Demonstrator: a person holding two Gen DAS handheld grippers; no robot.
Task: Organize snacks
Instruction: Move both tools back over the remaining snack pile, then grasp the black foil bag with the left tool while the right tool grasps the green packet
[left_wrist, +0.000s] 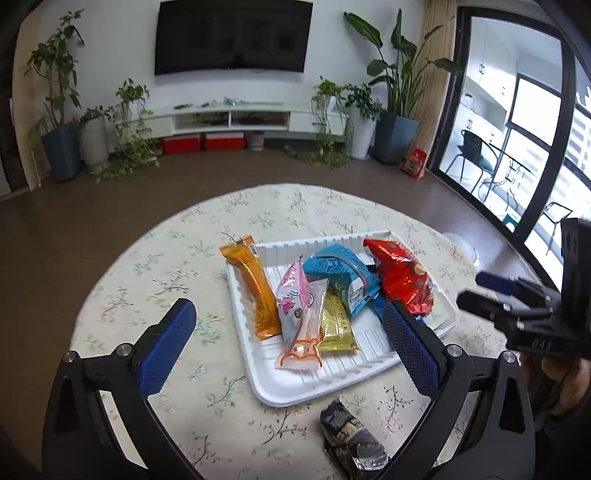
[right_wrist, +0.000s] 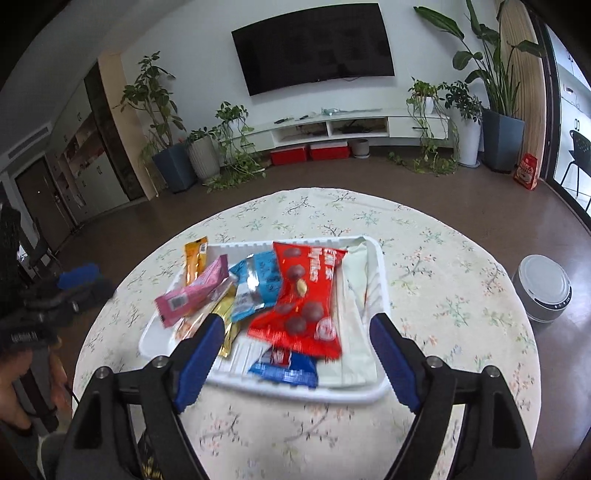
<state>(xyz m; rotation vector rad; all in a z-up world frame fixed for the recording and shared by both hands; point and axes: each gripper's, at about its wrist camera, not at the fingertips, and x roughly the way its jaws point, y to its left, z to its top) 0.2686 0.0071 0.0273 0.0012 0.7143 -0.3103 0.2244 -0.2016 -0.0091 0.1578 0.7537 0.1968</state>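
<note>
Currently listed: white tray (left_wrist: 295, 391), holding snack packets overlapped in a loose pile: orange bar (left_wrist: 255, 291) propped on its left rim, pink pouch (left_wrist: 297, 306), gold sachet (left_wrist: 338, 328), blue pack (left_wrist: 340, 273), red bag (left_wrist: 402, 277). Outside the tray, just beside its near edge: one dark wrapper (left_wrist: 351, 439), probably the last item to collect. Left gripper (left_wrist: 291, 347) hangs above the tray, jaws wide, gripping nothing. Right gripper (right_wrist: 297, 362) likewise, jaws apart and empty.

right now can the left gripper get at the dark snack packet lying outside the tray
Probably yes. The left gripper is open with nothing between its fingers, and the dark packet lies alone on the tablecloth, just in front of the white tray, uncovered.
</note>
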